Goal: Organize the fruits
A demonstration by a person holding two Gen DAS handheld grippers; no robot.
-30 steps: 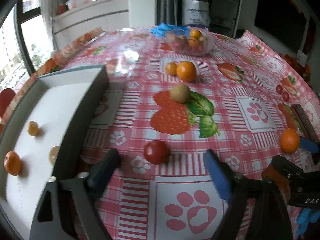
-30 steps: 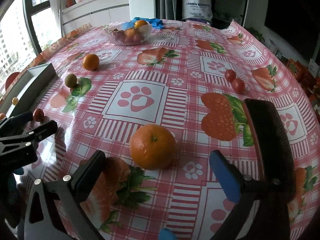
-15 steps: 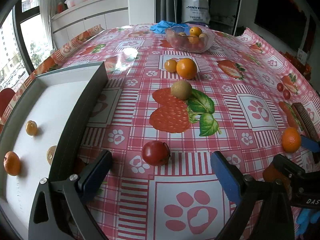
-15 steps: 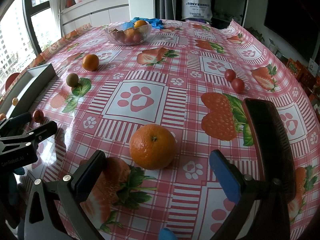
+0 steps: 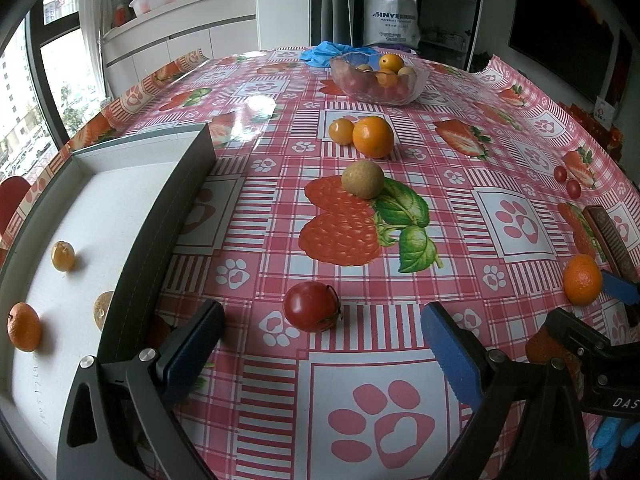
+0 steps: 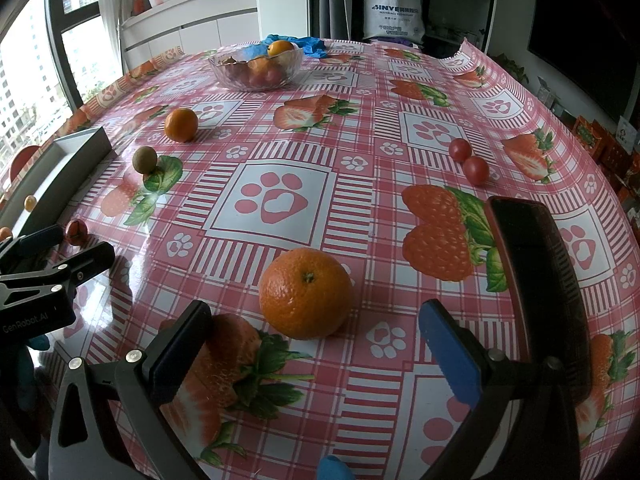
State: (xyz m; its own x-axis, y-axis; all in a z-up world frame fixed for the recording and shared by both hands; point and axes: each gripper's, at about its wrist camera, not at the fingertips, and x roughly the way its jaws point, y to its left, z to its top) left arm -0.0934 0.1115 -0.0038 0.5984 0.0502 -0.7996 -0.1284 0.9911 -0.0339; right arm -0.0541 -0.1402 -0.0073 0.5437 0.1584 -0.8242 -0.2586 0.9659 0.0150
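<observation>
A red tomato (image 5: 311, 306) lies on the patterned tablecloth just ahead of my open left gripper (image 5: 320, 344), between its finger lines but beyond the tips. To its left stands a grey tray (image 5: 160, 216) holding three small orange and yellow fruits (image 5: 63, 256). In the right wrist view a big orange (image 6: 306, 293) sits just in front of my open right gripper (image 6: 314, 340). Farther off lie a brown longan-like fruit (image 5: 363, 179), an orange (image 5: 373, 136) with a smaller one (image 5: 341, 131) beside it, and two cherry tomatoes (image 6: 468, 160).
A glass bowl (image 5: 378, 80) of mixed fruit stands at the far side, blue gloves (image 5: 324, 51) behind it. A dark phone-like slab (image 6: 536, 280) lies right of the right gripper. The other gripper (image 6: 48, 280) shows at the left edge.
The left wrist view has pulled back and risen slightly, so the tomato sits a little farther ahead of the fingers. The right gripper and its orange have hardly moved.
</observation>
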